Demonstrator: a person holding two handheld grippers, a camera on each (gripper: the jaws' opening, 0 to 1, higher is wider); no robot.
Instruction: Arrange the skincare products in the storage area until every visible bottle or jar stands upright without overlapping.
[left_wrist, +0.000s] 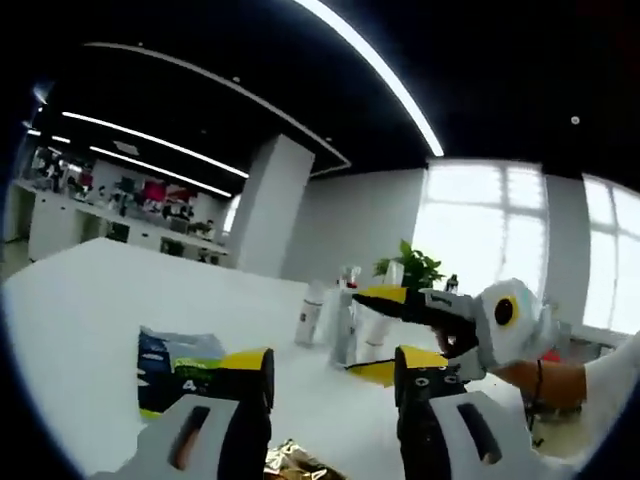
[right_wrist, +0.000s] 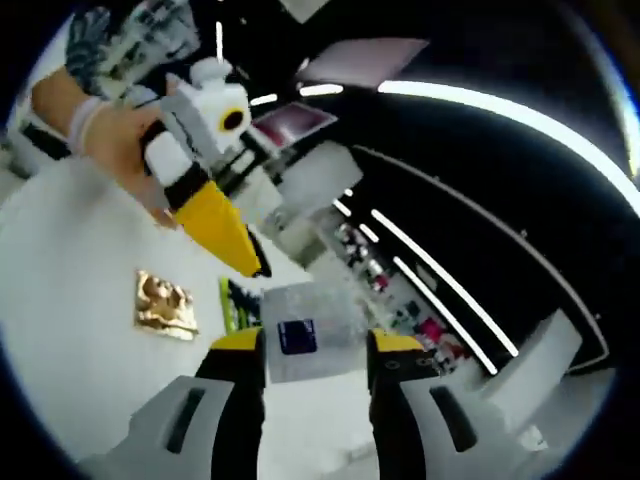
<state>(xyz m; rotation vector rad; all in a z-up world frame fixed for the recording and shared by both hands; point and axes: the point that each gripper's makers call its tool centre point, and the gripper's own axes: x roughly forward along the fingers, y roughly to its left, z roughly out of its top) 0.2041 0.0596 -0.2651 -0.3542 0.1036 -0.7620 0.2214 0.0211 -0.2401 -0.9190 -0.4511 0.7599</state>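
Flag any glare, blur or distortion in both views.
Left gripper view: windows blown out, backlighting the bottles; ceiling light strips bow from fisheye. Right gripper view: strongly rolled, soft with motion blur; the clear jar between the right gripper tips looks smeared.

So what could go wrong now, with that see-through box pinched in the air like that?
The clear box is shut only between the right gripper jaws' tips, lifted off the table; it might slip and drop. In the left gripper view, the right gripper hangs close to the standing bottles, so a careless swing could topple them.
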